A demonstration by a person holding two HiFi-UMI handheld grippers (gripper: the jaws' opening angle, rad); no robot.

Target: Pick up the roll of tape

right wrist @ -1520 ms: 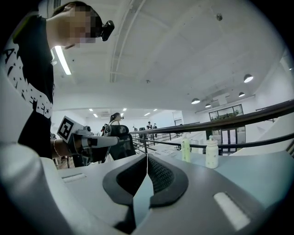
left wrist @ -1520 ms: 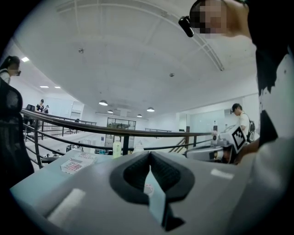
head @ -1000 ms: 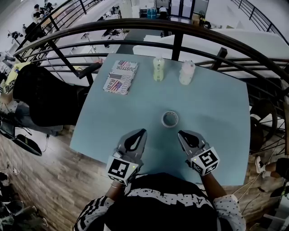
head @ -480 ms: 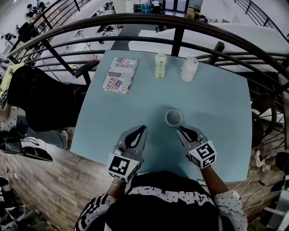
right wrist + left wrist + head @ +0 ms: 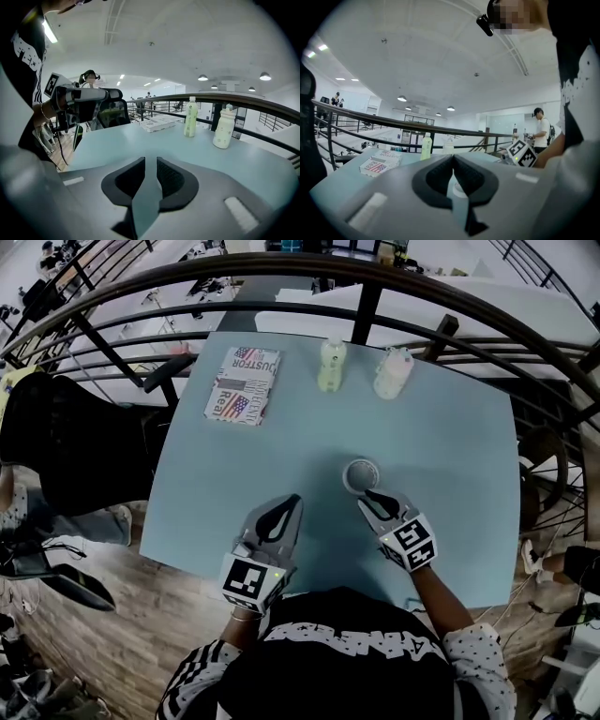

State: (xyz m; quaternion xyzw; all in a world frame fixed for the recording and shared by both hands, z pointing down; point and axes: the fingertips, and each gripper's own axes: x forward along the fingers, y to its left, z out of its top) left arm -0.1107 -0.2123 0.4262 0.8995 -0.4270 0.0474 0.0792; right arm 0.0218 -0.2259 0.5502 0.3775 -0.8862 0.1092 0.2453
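One risk: our right gripper [image 5: 368,498], jaws just opening, narrow and empty, could shove the small grey tape roll [image 5: 348,474] at twelve o'clock away.

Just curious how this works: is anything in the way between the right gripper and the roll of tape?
Nothing visible. Only bare table lies between the right gripper and the roll of tape just beyond it. Its jaws have just been opening, with nothing between them.
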